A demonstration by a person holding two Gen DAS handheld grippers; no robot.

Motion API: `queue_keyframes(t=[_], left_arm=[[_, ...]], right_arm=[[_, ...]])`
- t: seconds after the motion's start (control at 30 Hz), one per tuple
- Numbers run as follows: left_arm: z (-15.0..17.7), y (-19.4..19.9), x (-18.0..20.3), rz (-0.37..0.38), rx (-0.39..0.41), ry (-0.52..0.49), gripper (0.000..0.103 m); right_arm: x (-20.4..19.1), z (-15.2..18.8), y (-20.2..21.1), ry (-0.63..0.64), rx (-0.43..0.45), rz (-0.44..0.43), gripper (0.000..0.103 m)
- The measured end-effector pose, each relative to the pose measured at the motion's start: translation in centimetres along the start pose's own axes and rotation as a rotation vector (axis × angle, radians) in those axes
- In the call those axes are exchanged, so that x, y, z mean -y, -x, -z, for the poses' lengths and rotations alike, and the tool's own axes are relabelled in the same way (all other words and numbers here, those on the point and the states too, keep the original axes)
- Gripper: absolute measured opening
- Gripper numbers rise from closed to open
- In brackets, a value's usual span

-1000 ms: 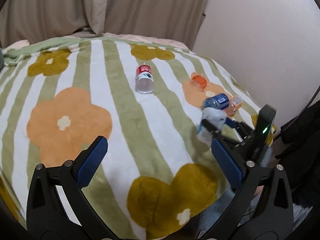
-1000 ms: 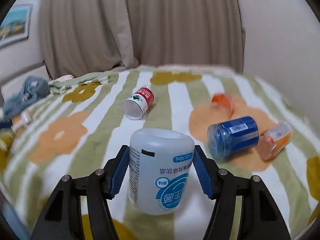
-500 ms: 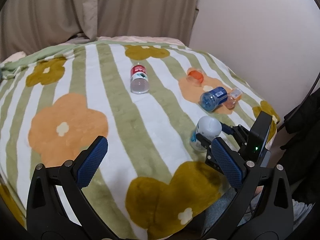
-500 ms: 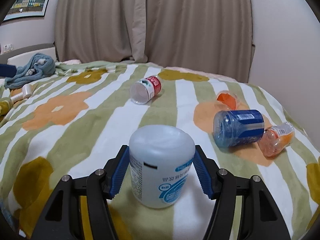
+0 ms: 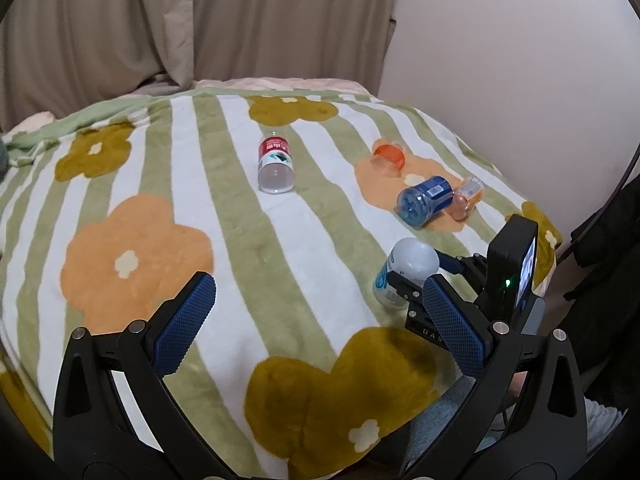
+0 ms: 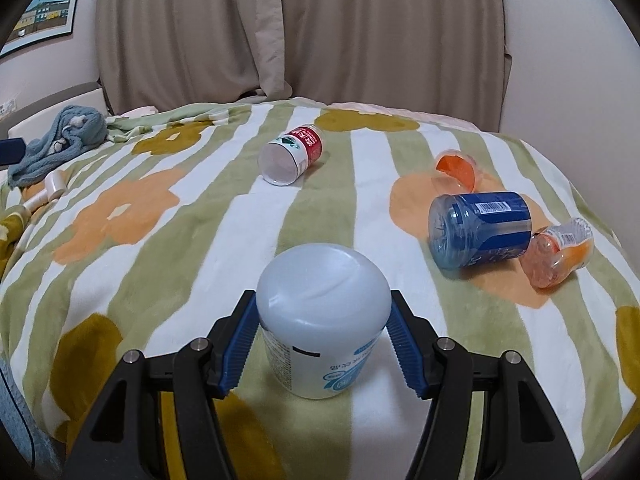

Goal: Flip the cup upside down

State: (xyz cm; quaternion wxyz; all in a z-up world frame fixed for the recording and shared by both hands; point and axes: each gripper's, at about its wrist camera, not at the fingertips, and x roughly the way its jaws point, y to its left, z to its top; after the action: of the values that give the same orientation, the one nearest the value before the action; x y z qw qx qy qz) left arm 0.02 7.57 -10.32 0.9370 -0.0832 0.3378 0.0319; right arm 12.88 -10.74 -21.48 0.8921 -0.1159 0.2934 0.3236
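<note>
A white cup with blue print [image 6: 322,322] stands upside down on the flowered blanket [image 6: 192,240], closed base up. My right gripper [image 6: 322,344] is shut on it, blue pads on both sides. It also shows in the left wrist view [image 5: 404,270], near the blanket's right front edge, held by the right gripper [image 5: 416,280]. My left gripper [image 5: 316,328] is open and empty above the blanket's front, well left of the cup.
A red-labelled cup [image 6: 292,154] lies on its side at mid blanket. An orange cup [image 6: 456,170], a blue cup [image 6: 480,228] and a small orange cup [image 6: 560,250] lie at the right. A blue cloth [image 6: 60,140] lies far left. A wall [image 5: 500,80] stands at the right.
The right gripper has lowered the white cup, upside down, from the air onto the blanket. The left gripper has stayed open and hardly moved.
</note>
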Motion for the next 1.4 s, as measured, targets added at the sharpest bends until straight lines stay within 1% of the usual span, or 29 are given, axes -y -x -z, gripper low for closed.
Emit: queue_keyframes(t=[0.13, 0.17, 0.2, 0.27, 0.33, 0.37, 0.5, 0.6, 0.73, 0.83, 0.9, 0.97, 1.07, 1.17, 1.2, 1.27, 1.3, 1.37, 1.4], left_arm=[[0.1, 0.5, 0.1, -0.016, 0.007, -0.003, 0.103], [0.2, 0.7, 0.1, -0.019, 0.009, -0.004, 0.103], [0.2, 0.8, 0.2, -0.024, 0.013, -0.004, 0.103], [0.3, 1.1, 0.3, -0.028, 0.017, -0.004, 0.103], [0.4, 1.4, 0.4, -0.03, 0.021, -0.003, 0.103], [0.5, 1.4, 0.5, -0.031, 0.022, -0.003, 0.103], [0.6, 1.8, 0.6, -0.033, 0.029, -0.003, 0.103], [0.7, 2.3, 0.8, -0.039, 0.039, -0.008, 0.103], [0.6, 3.2, 0.9, -0.046, 0.064, -0.02, 0.103], [0.0, 3.8, 1.1, -0.052, 0.094, -0.04, 0.103], [-1.0, 4.3, 1.5, -0.053, 0.122, -0.062, 0.103], [-2.2, 4.9, 2.3, -0.043, 0.165, -0.089, 0.103], [-4.6, 6.4, 3.8, -0.001, 0.261, -0.133, 0.103], [-6.3, 7.4, 4.9, 0.004, 0.324, -0.158, 0.103], [-6.8, 7.7, 5.4, 0.002, 0.354, -0.173, 0.103], [-7.1, 8.2, 6.4, -0.013, 0.401, -0.204, 0.103], [-7.1, 8.4, 6.9, -0.025, 0.428, -0.22, 0.103], [-6.8, 8.7, 7.6, -0.035, 0.458, -0.237, 0.103], [-6.7, 8.5, 7.9, -0.035, 0.459, -0.234, 0.103]], right_arm=[[0.0, -0.1, 0.0, 0.003, 0.001, -0.012, 0.062], [-0.1, -0.1, 0.0, 0.005, -0.001, -0.02, 0.071], [-0.2, 0.0, 0.1, 0.01, -0.001, -0.018, 0.086], [-0.4, 0.1, 0.3, 0.022, 0.006, -0.013, 0.1], [-0.4, 0.1, 0.2, 0.023, 0.001, -0.022, 0.1], [-0.4, 0.1, 0.2, 0.02, -0.009, -0.027, 0.103], [-0.5, 0.4, 0.0, 0.019, -0.046, -0.044, 0.103], [-0.6, 0.4, 0.7, 0.018, -0.035, -0.043, 0.103], [-0.3, -0.1, 2.7, -0.004, 0.004, -0.067, 0.103], [-0.2, -0.7, 5.3, -0.022, 0.021, -0.054, 0.103], [-0.2, -1.7, 7.6, -0.037, 0.049, -0.041, 0.103], [-0.2, -3.1, 11.0, -0.043, 0.121, -0.006, 0.103], [-0.4, -5.8, 16.4, -0.044, 0.214, 0.113, 0.103], [0.1, -7.5, 20.9, -0.08, 0.313, 0.213, 0.103], [0.3, -7.8, 21.7, -0.087, 0.33, 0.238, 0.103], [0.6, -8.3, 23.5, -0.111, 0.361, 0.322, 0.103], [0.8, -8.4, 24.0, -0.122, 0.368, 0.35, 0.103], [1.4, -8.1, 24.6, -0.151, 0.376, 0.387, 0.103], [1.7, -7.8, 24.9, -0.172, 0.38, 0.402, 0.103]])
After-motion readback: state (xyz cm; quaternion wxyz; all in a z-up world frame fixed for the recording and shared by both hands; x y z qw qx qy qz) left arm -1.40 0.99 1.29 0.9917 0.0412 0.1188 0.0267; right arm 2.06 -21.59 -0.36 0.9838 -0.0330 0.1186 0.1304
